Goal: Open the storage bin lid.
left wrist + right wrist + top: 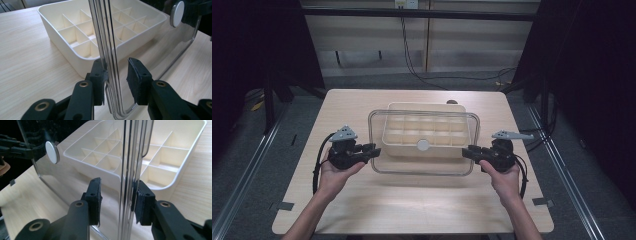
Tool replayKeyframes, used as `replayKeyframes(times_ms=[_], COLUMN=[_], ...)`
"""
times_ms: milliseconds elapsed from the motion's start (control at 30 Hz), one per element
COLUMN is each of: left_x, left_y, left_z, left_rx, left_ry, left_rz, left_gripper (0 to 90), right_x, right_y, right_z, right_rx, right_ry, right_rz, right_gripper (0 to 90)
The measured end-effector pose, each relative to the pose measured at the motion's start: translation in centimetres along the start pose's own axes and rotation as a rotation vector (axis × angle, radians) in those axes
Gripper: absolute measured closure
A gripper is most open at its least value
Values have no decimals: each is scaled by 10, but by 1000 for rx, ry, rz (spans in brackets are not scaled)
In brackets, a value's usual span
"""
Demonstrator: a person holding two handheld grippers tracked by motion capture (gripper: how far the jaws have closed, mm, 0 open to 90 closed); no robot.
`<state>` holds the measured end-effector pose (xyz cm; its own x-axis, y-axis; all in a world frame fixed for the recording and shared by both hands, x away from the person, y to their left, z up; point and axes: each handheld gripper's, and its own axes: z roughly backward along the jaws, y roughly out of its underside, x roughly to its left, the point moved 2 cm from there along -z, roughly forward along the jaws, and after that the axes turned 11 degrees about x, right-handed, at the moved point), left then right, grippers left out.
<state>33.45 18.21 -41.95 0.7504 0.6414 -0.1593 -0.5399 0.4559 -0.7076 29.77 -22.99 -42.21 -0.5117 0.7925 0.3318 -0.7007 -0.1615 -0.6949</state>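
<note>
A clear plastic lid (424,166) with a white round knob (423,145) lies over a cream box (422,105) split into several compartments, shifted toward me. My left gripper (376,149) is at the lid's left edge and my right gripper (466,151) at its right edge. In the left gripper view the lid's rim (112,62) runs between the open jaws of the left gripper (115,75), touching one pad. In the right gripper view the rim (128,170) stands between the open jaws of the right gripper (117,195), close to one pad. The box (62,32) (175,157) holds nothing.
The pale wooden table (412,200) has bare room in front of the box and on both sides. Black cables (412,55) run over the floor behind the table. Metal rails (242,165) flank it.
</note>
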Motion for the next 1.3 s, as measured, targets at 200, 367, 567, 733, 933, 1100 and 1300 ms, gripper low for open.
replayKeyframes(times_ms=[200, 367, 567, 733, 933, 1100, 1300], left_x=[-7, -16, -15, -18, -24, -31, -39], left_y=[5, 11, 22, 29, 38, 46, 54], left_z=[6, 9, 9, 12, 16, 17, 21], left_rx=[9, 21, 42, 50, 57, 85, 95], left_ry=[10, 14, 27, 35, 46, 50, 53], left_rz=[-16, -35, -24, -24, -21, -12, -19], left_gripper=[680, 685, 682, 688, 692, 693, 696], right_x=[6, 8, 15, 17, 22, 26, 30], right_y=[9, 19, 29, 35, 42, 50, 57], right_z=[4, 8, 10, 4, 8, 12, 15], right_rx=[13, 25, 37, 60, 61, 72, 90], right_ry=[-9, -22, -40, -41, -54, -69, -88], right_rz=[-1, -4, 1, -2, 1, -9, -6], right_gripper=[627, 626, 648, 641, 646, 650, 652])
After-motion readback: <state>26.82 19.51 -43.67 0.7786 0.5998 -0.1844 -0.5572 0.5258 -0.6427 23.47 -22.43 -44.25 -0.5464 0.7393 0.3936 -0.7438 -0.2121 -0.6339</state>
